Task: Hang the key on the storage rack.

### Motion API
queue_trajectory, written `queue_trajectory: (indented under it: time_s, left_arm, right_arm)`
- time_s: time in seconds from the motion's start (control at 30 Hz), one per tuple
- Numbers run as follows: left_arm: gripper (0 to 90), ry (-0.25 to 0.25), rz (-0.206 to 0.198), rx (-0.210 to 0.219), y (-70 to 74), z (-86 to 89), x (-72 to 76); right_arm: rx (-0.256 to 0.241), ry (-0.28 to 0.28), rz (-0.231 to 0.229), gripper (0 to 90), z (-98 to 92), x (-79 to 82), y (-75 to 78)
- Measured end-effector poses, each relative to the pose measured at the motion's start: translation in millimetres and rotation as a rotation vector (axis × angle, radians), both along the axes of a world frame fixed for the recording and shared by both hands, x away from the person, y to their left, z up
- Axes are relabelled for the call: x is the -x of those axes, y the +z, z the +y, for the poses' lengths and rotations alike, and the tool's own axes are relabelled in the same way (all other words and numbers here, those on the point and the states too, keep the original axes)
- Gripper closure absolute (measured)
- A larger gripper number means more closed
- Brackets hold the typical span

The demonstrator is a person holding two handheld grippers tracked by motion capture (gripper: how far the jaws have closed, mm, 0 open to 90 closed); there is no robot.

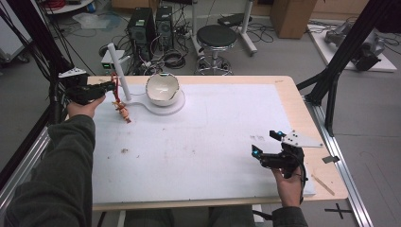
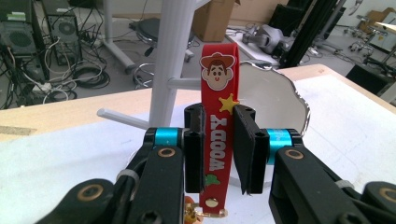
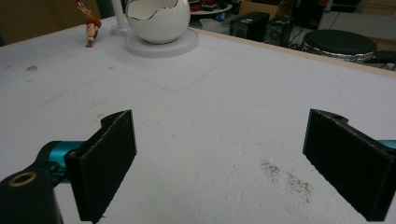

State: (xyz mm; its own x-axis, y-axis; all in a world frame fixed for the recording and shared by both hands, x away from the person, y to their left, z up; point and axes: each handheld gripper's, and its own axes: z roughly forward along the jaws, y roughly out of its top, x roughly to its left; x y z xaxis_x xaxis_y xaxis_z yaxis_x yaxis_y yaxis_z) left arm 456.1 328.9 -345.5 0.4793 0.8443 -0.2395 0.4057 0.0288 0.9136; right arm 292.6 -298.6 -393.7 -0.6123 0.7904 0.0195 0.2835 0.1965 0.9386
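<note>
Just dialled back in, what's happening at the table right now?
The left gripper is pinching a red rubber Woody keychain strap between its jaws, holding it up beside the white peg stand at the far left of the table. A small Woody figure dangles from the strap just above the white mat. A white eggshell-shaped bowl sits on the stand's round base. The right gripper rests near the table's front right, jaws wide open and holding nothing.
</note>
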Motion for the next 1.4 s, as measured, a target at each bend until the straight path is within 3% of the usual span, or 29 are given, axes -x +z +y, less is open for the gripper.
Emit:
queue_trajectory:
  time_s: [0.2,0.3,0.47,0.57,0.8,1.13,1.23,1.4]
  left_arm:
    - [74.8,0.043,0.029,0.012,-3.7,-0.7,-4.8]
    - [74.8,0.07,0.06,-0.002,-6.4,-3.3,-7.5]
    - [74.2,0.091,0.073,-0.022,-7.3,-7.8,-9.0]
    - [60.9,0.122,0.103,-0.019,-7.1,-5.2,-8.9]
    - [57.5,0.101,0.032,-0.08,3.7,-6.2,2.2]
    - [52.1,0.08,-0.003,-0.108,11.2,-5.9,20.8]
    - [50.8,0.07,-0.017,-0.137,13.2,-8.6,24.9]
    - [49.5,0.073,-0.026,-0.13,10.8,-9.7,32.0]
  right_arm:
    - [0.004,0.007,0.002,8.8,3.4,-0.3,0.8]
    - [0.009,0.01,0.0,8.9,4.4,0.2,1.8]
    - [0.012,0.006,-0.002,8.9,3.1,2.9,2.9]
    - [0.009,0.006,0.0,8.9,1.7,4.1,3.5]
    - [0.016,0.015,-0.001,8.9,5.8,4.2,5.7]
    - [0.026,0.038,0.001,8.9,13.0,-1.6,10.3]
    - [0.027,0.048,0.004,8.8,14.0,-3.8,11.8]
    - [0.024,0.063,0.003,8.8,15.1,-9.0,13.5]
